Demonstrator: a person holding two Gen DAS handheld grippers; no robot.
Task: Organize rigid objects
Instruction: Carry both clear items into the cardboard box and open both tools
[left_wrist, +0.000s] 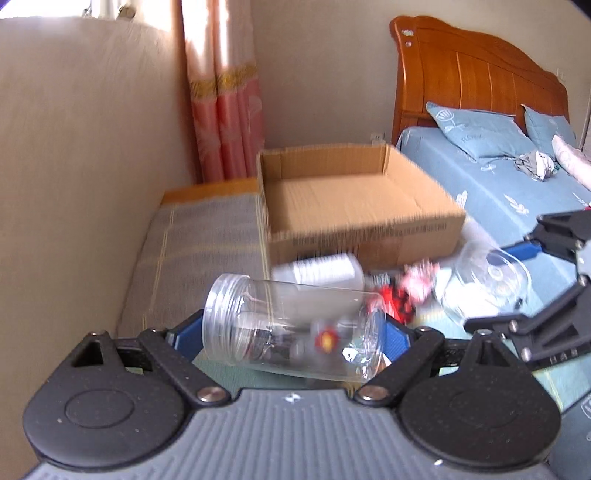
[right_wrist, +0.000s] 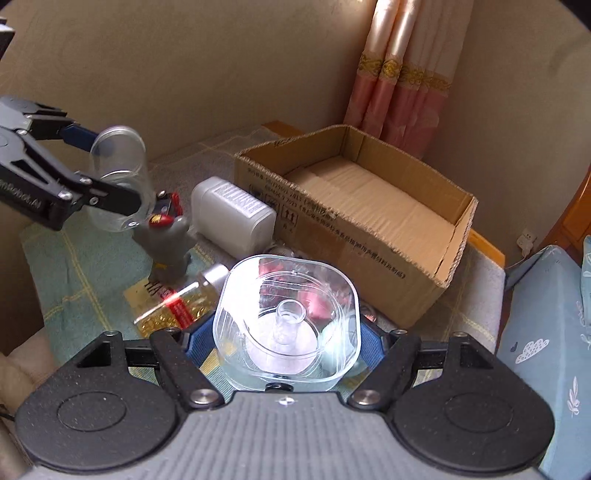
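My left gripper is shut on a clear plastic jar, held sideways above the table; it also shows in the right wrist view. My right gripper is shut on a clear square plastic container with a small tube inside, also seen in the left wrist view. An open empty cardboard box stands behind both, also in the left wrist view. On the table lie a white bottle, a grey toy figure and a yellow-filled bottle.
The table has a checked cloth and stands against a beige wall. A bed with blue sheet and wooden headboard lies to the right. Pink curtains hang behind the box.
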